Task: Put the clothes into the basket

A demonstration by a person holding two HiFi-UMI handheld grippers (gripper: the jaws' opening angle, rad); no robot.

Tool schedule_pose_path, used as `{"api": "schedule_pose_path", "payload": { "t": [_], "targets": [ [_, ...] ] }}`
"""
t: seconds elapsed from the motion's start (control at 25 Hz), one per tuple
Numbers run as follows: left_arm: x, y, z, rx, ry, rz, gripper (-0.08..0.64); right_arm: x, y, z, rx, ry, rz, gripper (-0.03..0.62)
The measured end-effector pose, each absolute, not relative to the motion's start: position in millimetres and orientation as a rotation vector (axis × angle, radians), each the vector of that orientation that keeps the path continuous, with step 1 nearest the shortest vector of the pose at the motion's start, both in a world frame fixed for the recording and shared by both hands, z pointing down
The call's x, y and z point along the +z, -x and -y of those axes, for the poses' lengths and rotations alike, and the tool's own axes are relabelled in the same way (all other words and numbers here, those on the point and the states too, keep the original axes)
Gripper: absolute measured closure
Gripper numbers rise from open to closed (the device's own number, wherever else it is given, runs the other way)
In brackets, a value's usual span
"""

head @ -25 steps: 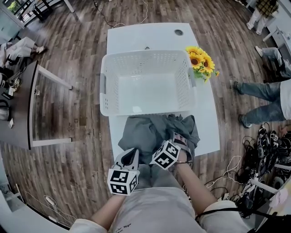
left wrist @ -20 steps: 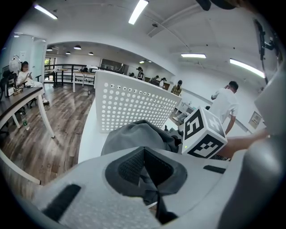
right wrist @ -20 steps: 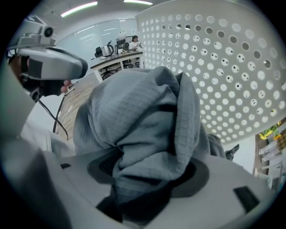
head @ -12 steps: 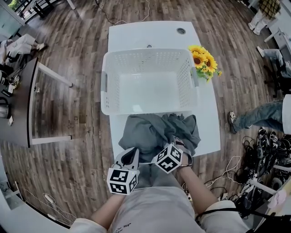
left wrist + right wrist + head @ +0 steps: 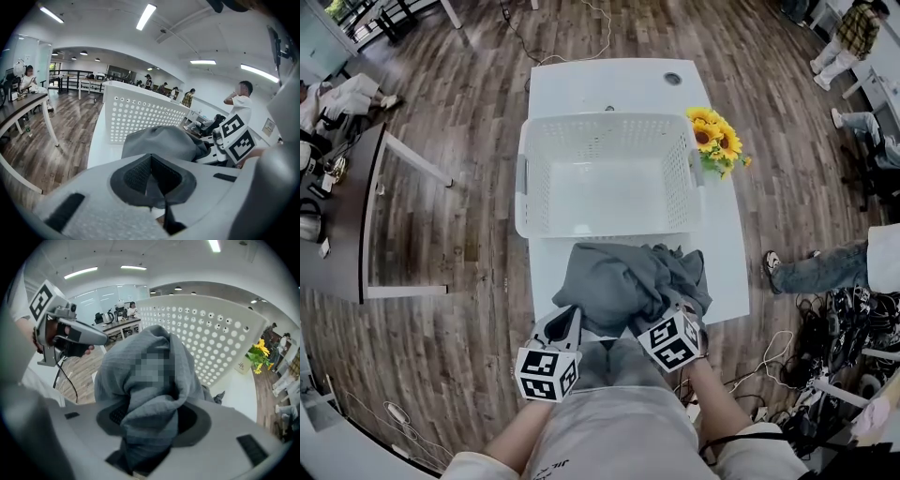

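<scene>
Head view, with both gripper views. The grey clothes [image 5: 630, 283] lay in one crumpled heap on the near end of the white table [image 5: 600, 82], just in front of the near wall of the basket [image 5: 609, 234] and not yet inside it. The basket stood empty in the middle of the table with its open top upward, so the heap needed only a short lift away from the person and over the near wall. The right gripper [image 5: 148, 428] had its jaws pinched on a thick fold at the right near corner of the heap; the fold rose out of the jaws and draped forward over the gripper, which suggests a deep bite taken to carry the bulk of the cloth. The left gripper [image 5: 153, 185] sat at the left near edge, its pads drawn together in a narrow V with what appeared to be a thin strip of the same grey fabric between them. Holding the two near corners, well apart, probably served to lift the bundle evenly and to keep loose ends from trailing off the table edge. Sunflowers [image 5: 715, 141] stood just beside the basket's right wall, a thing to clear during the transfer.
</scene>
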State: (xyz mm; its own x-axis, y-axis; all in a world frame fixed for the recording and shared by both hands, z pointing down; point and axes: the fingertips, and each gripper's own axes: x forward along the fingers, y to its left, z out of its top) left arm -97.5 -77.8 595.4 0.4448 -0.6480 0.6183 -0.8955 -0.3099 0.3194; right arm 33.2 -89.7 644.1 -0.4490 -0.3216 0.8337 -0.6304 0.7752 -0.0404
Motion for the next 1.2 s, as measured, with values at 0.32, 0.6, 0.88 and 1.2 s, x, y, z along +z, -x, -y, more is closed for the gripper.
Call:
{"api": "schedule_pose_path", "payload": {
  "t": [0.32, 0.6, 0.88, 1.2],
  "targets": [
    [586, 95, 76, 0.488, -2.097, 1.296, 0.548, 590, -46, 90, 0.443, -0.772, 2.156, 0.373],
    [571, 92, 72, 0.458, -2.137, 1.314, 0.548, 539, -53, 82, 0.386, -0.821, 2.197, 0.373],
    [567, 90, 70, 0.458, -2.142, 1.326, 0.548, 502, -75, 84, 0.350, -0.889, 2.218, 0.373],
    [553, 94, 75, 0.423, -2.150, 1.345, 0.548, 443, -82, 94, 0.282, -0.929, 2.288, 0.373]
  ]
}}
